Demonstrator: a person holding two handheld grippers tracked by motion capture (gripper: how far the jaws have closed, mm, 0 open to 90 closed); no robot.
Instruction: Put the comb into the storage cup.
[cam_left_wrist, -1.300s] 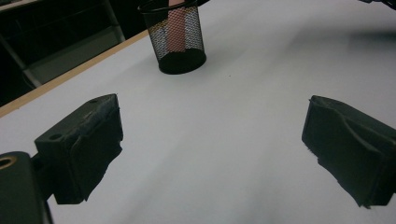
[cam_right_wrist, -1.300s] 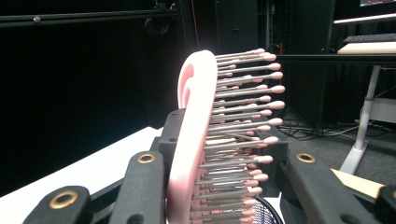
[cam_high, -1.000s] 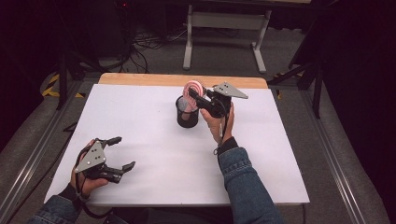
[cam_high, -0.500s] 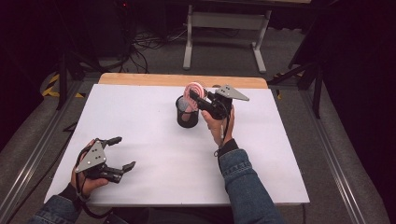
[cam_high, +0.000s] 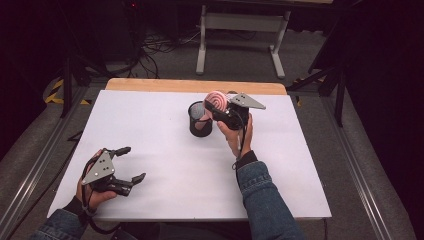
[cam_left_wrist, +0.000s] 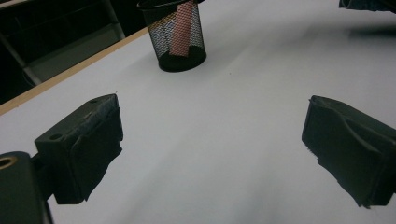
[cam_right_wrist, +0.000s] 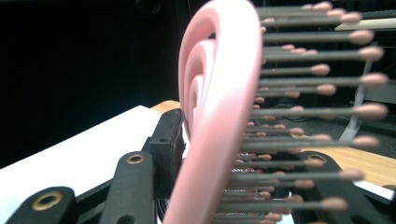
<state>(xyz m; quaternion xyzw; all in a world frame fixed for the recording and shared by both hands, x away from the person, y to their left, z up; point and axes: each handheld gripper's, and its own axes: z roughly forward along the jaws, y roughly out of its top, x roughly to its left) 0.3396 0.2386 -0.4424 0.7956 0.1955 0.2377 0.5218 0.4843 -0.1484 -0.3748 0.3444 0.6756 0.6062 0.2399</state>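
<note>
Right gripper view: pink hairbrush (cam_right_wrist: 215, 116) between claw (cam_right_wrist: 233, 163) jaws

A pink plastic hairbrush (cam_high: 216, 102) with a spiral-patterned oval head and rows of thin, ball-tipped bristles (cam_right_wrist: 317, 70) is standing almost upright, its handle (cam_left_wrist: 180, 32) reaching down inside a black wire-mesh cylindrical cup (cam_high: 199, 120). The head is sticking out above the cup's rim, leaning toward its right side.
</note>
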